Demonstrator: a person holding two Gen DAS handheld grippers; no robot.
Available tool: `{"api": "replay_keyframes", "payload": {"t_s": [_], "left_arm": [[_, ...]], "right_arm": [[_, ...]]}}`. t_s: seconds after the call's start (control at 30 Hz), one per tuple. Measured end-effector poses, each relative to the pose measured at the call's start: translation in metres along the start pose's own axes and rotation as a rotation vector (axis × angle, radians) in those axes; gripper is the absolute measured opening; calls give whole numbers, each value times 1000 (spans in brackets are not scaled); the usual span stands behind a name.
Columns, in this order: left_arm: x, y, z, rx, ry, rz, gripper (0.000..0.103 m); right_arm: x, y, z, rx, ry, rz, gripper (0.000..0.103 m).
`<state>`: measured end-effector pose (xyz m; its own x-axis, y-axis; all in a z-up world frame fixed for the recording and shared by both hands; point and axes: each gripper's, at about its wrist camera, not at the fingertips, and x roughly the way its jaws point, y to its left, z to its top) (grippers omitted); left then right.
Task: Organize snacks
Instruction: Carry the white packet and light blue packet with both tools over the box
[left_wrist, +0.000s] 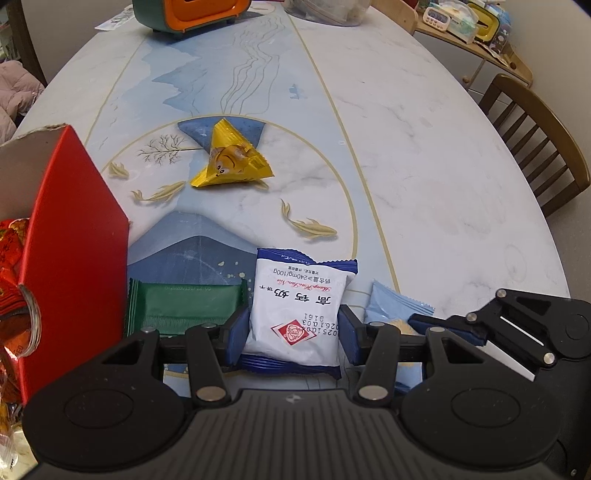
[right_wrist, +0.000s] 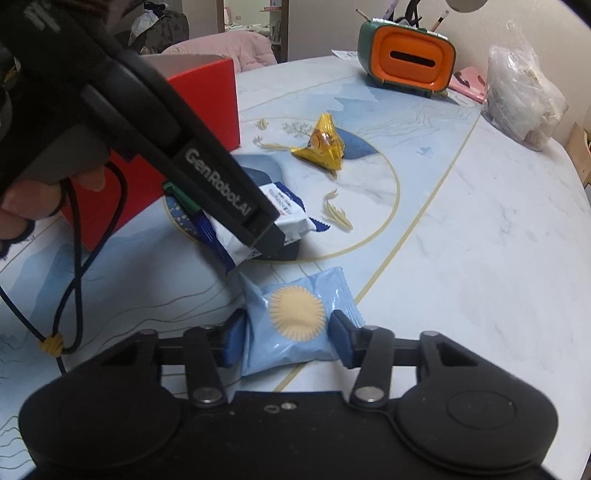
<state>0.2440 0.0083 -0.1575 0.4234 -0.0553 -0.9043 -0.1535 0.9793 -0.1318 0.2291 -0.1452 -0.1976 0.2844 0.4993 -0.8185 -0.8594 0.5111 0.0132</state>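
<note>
My left gripper (left_wrist: 293, 332) is shut on a white and blue snack packet (left_wrist: 299, 306), its blue pads against both sides. The packet also shows in the right wrist view (right_wrist: 258, 221) under the left gripper's body. My right gripper (right_wrist: 286, 341) is shut on a light blue packet with a yellow sun disc (right_wrist: 295, 317), which lies on the table; it shows at the right in the left wrist view (left_wrist: 395, 310). A green packet (left_wrist: 184, 306) lies left of the white one. A yellow triangular snack (left_wrist: 231, 158) lies mid-table, seen too in the right wrist view (right_wrist: 325, 147).
A red box (left_wrist: 74, 240) with red-wrapped snacks inside stands at the left, also seen in the right wrist view (right_wrist: 207, 107). An orange and green holder (right_wrist: 406, 62) and a clear plastic bag (right_wrist: 521, 96) stand at the table's far end. A wooden chair (left_wrist: 535, 140) is at the right edge.
</note>
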Motion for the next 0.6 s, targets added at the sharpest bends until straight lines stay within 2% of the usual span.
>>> {"api": "replay_keyframes", "payload": {"t_s": [0.3,0.6], "left_arm": [[-21,6,-3,-40,-32,-25,50],[-72,6,-11,-49,-105,-25,50]], "right_arm": [[-23,-7,-5,76,-23,-12,46],[-60,5,0,96,-63,-35,47]]}}
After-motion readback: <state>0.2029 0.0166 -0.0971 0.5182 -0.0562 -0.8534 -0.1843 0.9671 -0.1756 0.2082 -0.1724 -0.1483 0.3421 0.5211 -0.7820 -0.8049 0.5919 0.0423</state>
